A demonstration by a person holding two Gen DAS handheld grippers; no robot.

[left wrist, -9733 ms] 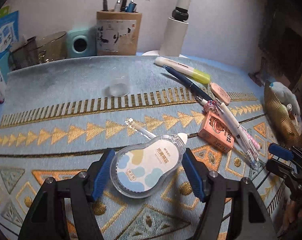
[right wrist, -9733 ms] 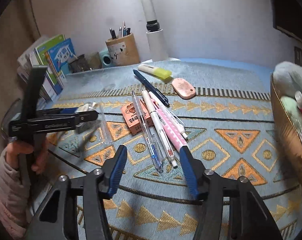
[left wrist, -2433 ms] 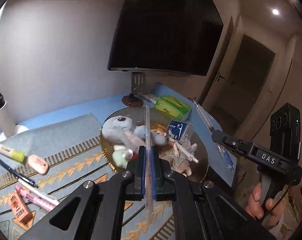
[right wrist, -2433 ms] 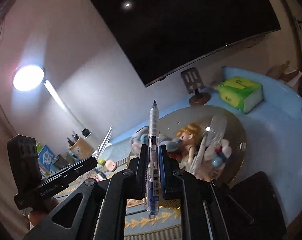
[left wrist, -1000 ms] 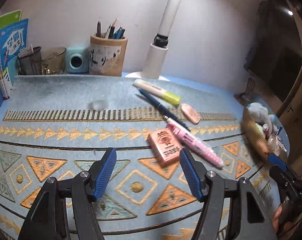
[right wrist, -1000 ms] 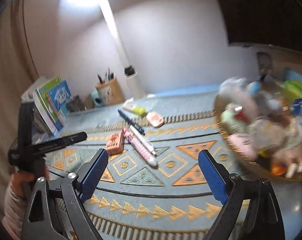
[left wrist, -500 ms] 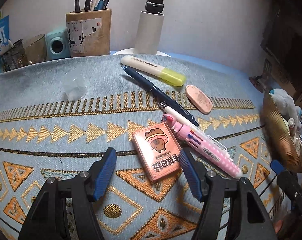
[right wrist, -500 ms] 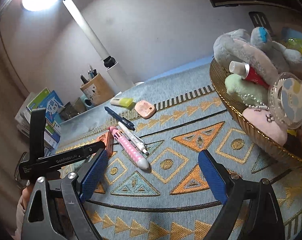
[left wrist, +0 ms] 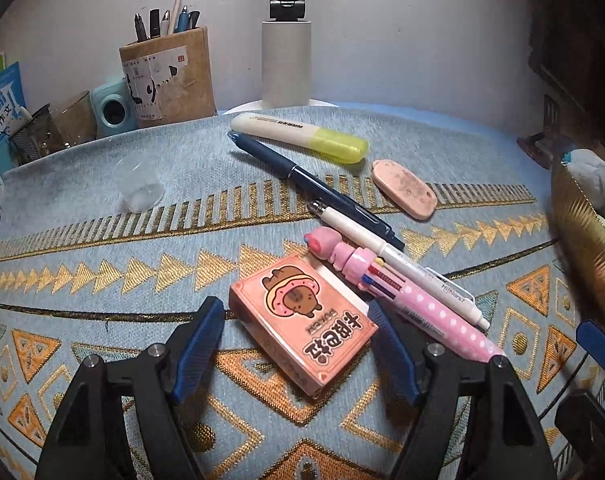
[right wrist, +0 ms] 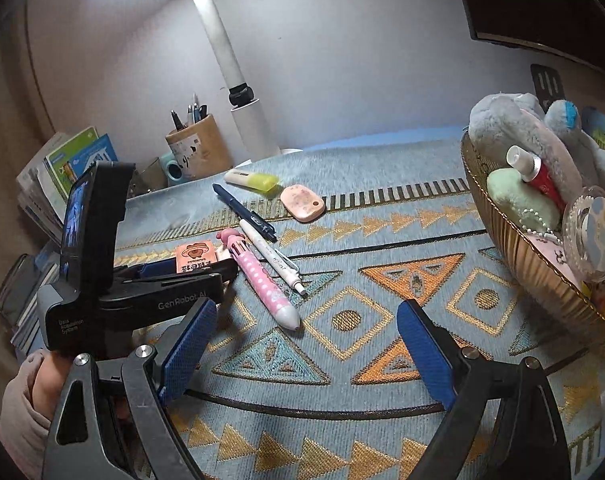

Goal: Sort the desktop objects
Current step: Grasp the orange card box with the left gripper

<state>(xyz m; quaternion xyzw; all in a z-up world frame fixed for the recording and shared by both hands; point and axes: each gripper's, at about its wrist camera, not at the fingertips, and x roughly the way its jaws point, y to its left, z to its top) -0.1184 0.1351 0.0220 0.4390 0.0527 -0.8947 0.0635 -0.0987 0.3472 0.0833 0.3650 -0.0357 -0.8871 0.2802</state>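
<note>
While my left gripper (left wrist: 294, 354) sat w/ fingers apart round the pink box (left wrist: 302, 320), right gripper (right wrist: 306, 354) hung open nearby.

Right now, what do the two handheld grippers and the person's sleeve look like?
Both grippers, left gripper and right gripper, have black frames with silver screws and blue textured finger pads. The left gripper's body reads "GenRobot.AI" and "Data Acquisition System", with an upright black module showing a bluish screen. The sleeve is pale pinkish.
</note>
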